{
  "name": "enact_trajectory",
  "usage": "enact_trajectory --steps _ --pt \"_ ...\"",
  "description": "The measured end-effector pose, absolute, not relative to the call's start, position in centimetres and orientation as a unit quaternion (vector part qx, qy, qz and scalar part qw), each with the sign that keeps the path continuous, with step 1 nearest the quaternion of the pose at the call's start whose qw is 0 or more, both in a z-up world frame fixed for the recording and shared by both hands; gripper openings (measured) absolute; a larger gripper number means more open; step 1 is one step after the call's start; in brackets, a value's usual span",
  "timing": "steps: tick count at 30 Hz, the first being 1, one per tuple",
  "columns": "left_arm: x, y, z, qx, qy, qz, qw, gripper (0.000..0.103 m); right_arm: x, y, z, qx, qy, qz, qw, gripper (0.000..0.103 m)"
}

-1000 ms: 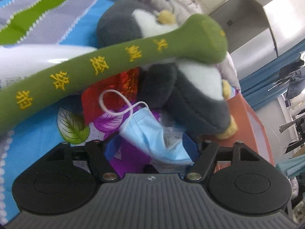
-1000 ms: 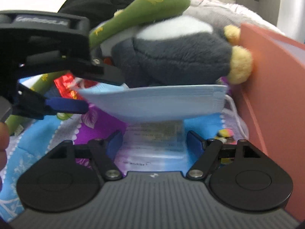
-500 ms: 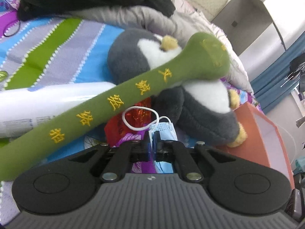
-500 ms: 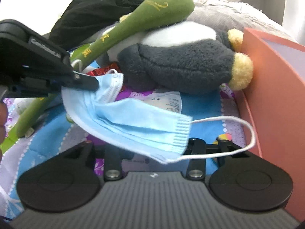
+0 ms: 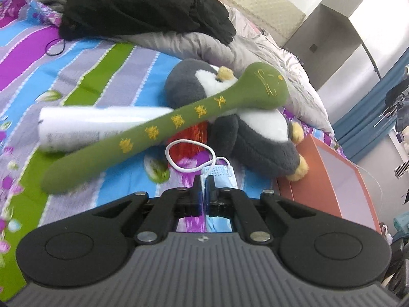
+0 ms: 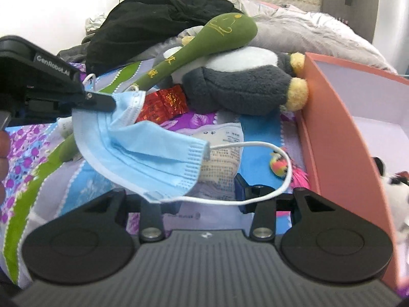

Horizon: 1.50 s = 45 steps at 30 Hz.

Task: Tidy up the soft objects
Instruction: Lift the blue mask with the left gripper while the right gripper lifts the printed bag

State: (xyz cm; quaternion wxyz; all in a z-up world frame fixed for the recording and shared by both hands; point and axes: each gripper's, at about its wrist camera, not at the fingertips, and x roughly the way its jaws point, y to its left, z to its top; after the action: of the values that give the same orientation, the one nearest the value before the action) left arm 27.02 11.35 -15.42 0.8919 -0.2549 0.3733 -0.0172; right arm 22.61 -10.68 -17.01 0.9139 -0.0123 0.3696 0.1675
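My left gripper is shut on a blue face mask and holds it above the bed; its white ear loop sticks out ahead. In the right wrist view the left gripper comes in from the left with the mask hanging from it. My right gripper is open under the mask's lower edge, apart from it. A grey penguin plush lies ahead with a green plush stick across it.
An orange box stands at the right, with a plush toy in it. A black garment and grey duvet lie at the back. A white packet, red foil packet and printed wrapper lie on the striped sheet.
My left gripper closed on the mask and lifted it up and back from the bed. My right gripper, under the mask, opened wider and the mask hangs free of it.
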Motion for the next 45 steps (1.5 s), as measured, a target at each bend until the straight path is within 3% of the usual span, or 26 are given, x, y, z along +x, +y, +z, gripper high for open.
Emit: enact_trajectory --steps 21,45 --pt "16.7 7.7 -16.6 -0.202 0.442 -0.026 0.874 0.003 15.7 -13.9 -14.3 0.017 0.363 0.148 0.92 0.044" --pt "23.4 -2.7 -2.6 -0.101 0.366 -0.125 0.917 0.003 18.2 -22.8 -2.5 0.049 0.238 0.107 0.964 0.044"
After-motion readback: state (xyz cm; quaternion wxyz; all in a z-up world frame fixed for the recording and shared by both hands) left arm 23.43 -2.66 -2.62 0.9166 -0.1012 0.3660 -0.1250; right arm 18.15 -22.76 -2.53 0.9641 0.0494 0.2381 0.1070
